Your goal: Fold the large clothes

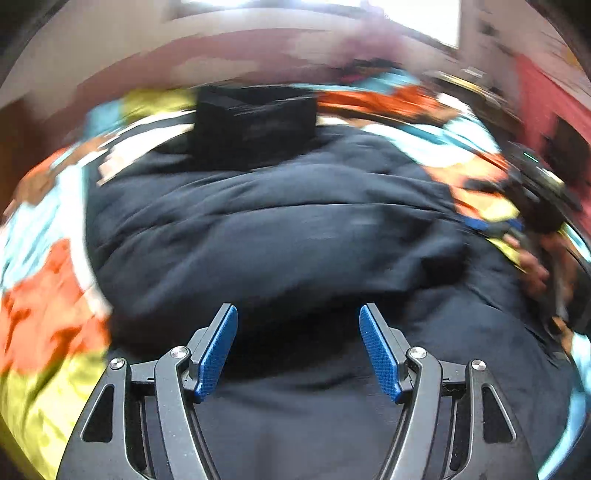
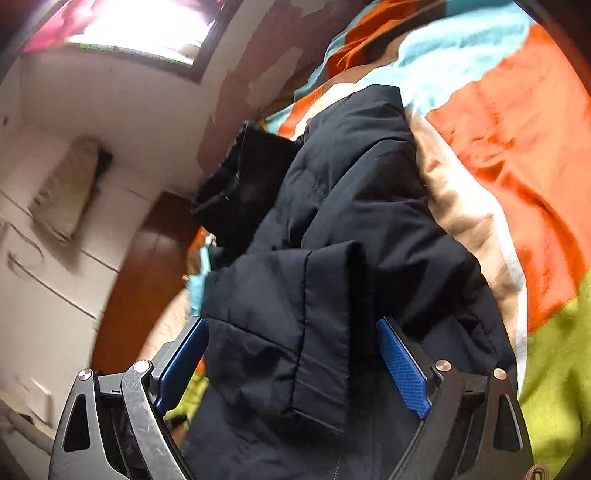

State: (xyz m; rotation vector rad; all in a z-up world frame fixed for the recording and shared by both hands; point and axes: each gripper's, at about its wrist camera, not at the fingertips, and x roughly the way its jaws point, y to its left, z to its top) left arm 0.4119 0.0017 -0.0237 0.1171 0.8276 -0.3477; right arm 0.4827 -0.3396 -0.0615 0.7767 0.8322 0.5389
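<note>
While both claws hang over the bed, here's what shows:

Jacket: dark navy padded jacket (image 2: 332,229) lies on the bedspread, bunched & partly folded; in left wrist view it fills the mid of the frame (image 1: 266,229), blurred.
Sleeve/flap: a folded section (image 2: 295,332) w/ stitched seams lies on top of the rest, nearest the right claw.
Black item: a 2nd darker garment (image 2: 240,184) sits at the jacket's far end, touching it; can't tell what it is.
Bedspread: bright patches, orange, light blue, lime, cream (image 2: 517,147), under the jacket.
Left gripper (image 1: 298,345): jaws apart, blue pads (image 1: 218,354) clear of cloth, nothing btwn them; jacket just beyond.
Right gripper (image 2: 291,365): jaws wide, folded flap lies btwn the pads (image 2: 402,369); pads stand beside it, not pressing on it.
Hand: person's hand (image 1: 535,266) on the other tool at right edge of left view, blurred.
Room: white drawers (image 2: 48,258) & bright window (image 2: 147,29) beyond the bed.
</note>
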